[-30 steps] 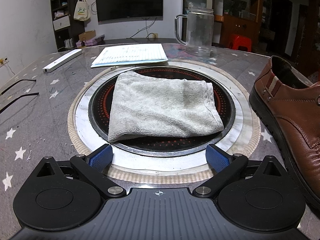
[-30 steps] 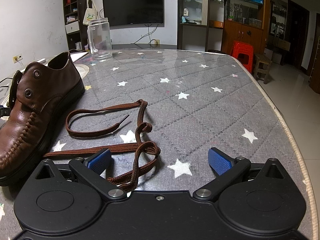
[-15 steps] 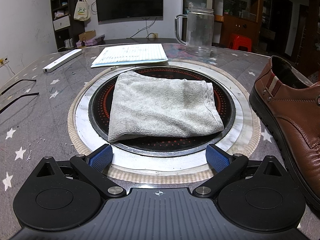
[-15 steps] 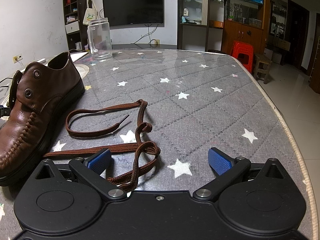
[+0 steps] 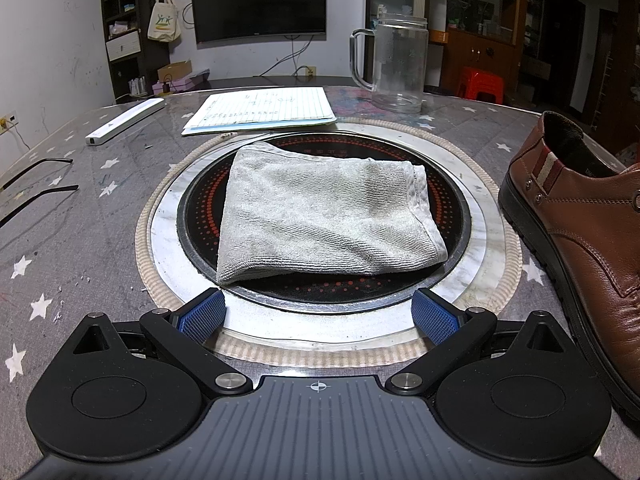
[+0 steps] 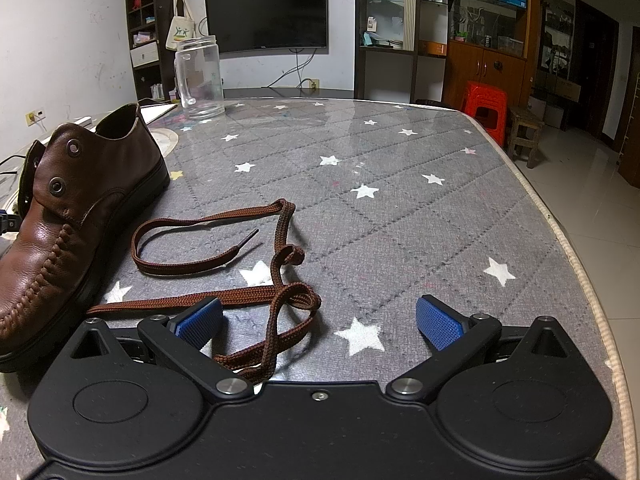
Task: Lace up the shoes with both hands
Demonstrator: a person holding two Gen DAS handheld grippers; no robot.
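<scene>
Nothing has shifted over the past second: both the left gripper [image 5: 318, 314] and right gripper [image 6: 320, 318] stay spread wide and empty, so the loose shoelace [image 6: 240, 272] beside the brown shoe [image 6: 68, 216] remains unthreaded and lacing has not started.

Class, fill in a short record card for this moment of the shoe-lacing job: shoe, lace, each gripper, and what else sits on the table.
shoe: brown leather shoe, upright on the table, eyelets empty
lace: brown shoelace, loose on the table beside the shoe, threaded through nothing
left gripper: open, holding nothing, facing a folded grey towel
right gripper: open, over the lace's near loops
other items: glass jar, sheet of paper
</scene>
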